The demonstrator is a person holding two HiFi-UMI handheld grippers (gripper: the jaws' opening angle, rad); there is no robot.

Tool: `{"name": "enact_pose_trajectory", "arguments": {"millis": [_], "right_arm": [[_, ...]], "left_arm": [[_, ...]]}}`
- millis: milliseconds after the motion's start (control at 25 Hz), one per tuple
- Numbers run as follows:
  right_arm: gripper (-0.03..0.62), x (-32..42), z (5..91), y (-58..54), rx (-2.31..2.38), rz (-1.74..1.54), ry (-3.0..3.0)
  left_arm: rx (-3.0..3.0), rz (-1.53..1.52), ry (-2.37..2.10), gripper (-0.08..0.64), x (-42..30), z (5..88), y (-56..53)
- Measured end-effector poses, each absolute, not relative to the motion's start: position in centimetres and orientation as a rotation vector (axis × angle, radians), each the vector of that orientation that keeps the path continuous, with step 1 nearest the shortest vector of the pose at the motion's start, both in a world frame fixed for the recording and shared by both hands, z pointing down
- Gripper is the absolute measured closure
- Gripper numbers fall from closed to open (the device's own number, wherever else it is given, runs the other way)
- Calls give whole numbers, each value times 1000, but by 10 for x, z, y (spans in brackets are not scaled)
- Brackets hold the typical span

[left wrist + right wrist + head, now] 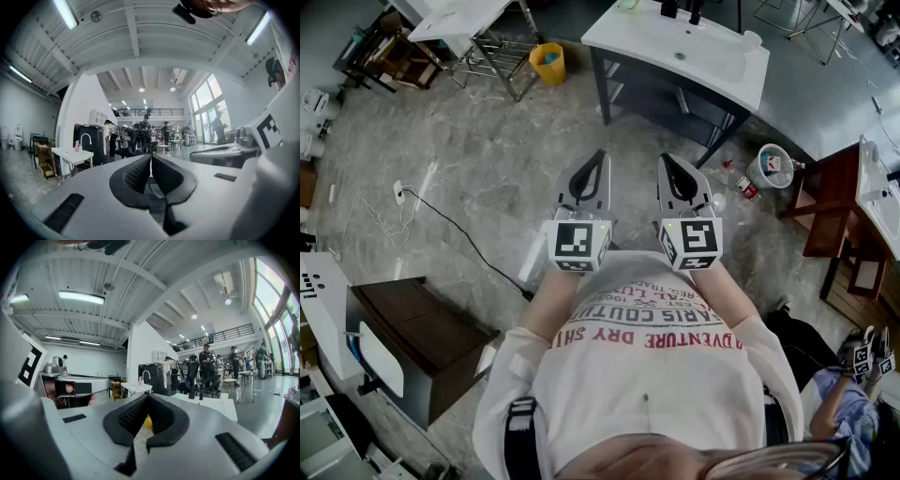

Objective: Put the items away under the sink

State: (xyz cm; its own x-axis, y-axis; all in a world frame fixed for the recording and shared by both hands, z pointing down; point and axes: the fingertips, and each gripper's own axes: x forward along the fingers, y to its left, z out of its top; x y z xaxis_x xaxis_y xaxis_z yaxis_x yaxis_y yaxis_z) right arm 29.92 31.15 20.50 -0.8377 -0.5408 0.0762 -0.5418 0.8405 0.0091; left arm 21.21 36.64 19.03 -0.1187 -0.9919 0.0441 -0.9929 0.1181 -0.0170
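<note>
Both grippers held level at the chest, facing the sink (pixel 727 67).
Left gripper (pixel 599 159) and right gripper (pixel 667 161) have their jaws closed on nothing. A bucket (pixel 758 174) and bottle (pixel 746 188) sit on the floor beside the sink.

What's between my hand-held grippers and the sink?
Head view: bare marble floor only, from left hand-held gripper and right hand-held gripper to the sink.

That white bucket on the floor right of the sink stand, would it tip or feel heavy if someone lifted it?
The white bucket looks like stiff plastic, so it would probably keep its shape. It stands upright on the flat floor, so it seems unlikely to roll. Things lie inside, so it may feel heavier and shift when tilted.
</note>
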Motion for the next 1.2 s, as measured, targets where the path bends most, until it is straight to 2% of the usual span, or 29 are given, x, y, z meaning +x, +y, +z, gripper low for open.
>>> {"name": "enact_pose_trajectory", "arguments": {"millis": [760,1000,1200], "right_arm": [[566,300,233,267,954,159,-2897],[566,274,240,224,1043,201,-2860],[566,230,247,191,1116,195,-2804]], "left_arm": [[2055,118,-2267,532,198,219,324],[2112,123,-2187,532,169,231,279],[2149,80,-2129,532,119,233,239]]}}
